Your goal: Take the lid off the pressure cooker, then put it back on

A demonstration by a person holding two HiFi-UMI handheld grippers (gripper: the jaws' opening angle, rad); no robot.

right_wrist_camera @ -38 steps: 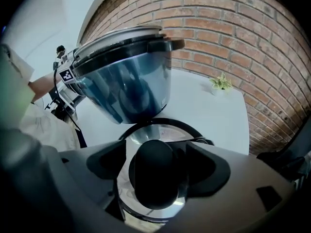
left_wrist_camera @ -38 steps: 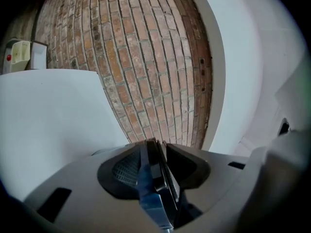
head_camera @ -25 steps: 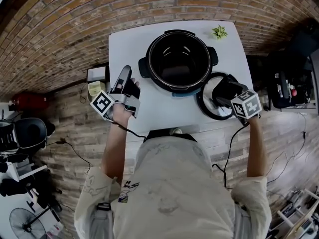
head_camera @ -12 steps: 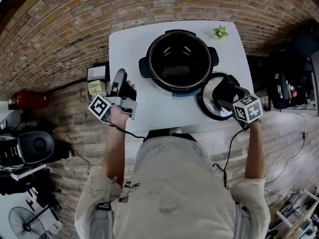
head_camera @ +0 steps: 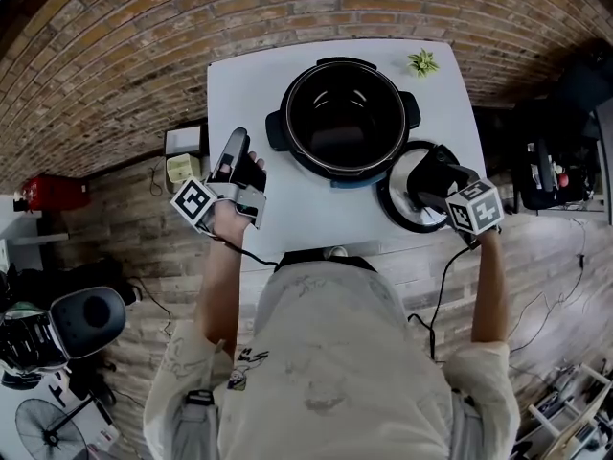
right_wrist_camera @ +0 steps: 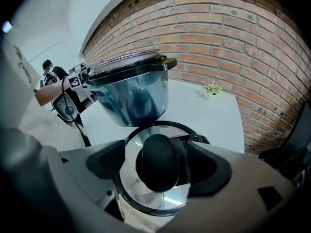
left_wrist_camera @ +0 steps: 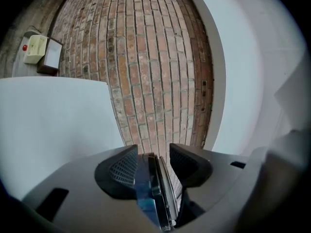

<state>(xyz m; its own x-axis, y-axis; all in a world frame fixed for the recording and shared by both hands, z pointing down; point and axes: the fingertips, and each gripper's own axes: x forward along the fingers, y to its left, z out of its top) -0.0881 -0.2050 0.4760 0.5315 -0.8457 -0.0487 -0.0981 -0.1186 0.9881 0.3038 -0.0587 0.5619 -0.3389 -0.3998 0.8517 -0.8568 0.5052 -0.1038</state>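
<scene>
The pressure cooker stands uncovered at the back middle of the white table, its dark pot bare. Its lid lies flat on the table to the cooker's right. My right gripper points down over the lid. In the right gripper view the jaws stand on either side of the black knob, with bare metal showing between pad and knob. My left gripper is held level at the table's left, away from the cooker. Its jaws are opening and nothing lies between them.
A small green plant sits at the table's back right corner. A cream box stands on the brick floor left of the table. Black equipment and a fan fill the floor at the lower left.
My left gripper shifted slightly and ends near where it began. The right gripper stayed over the lid. The black equipment on the floor at the left moved toward the lower edge.
</scene>
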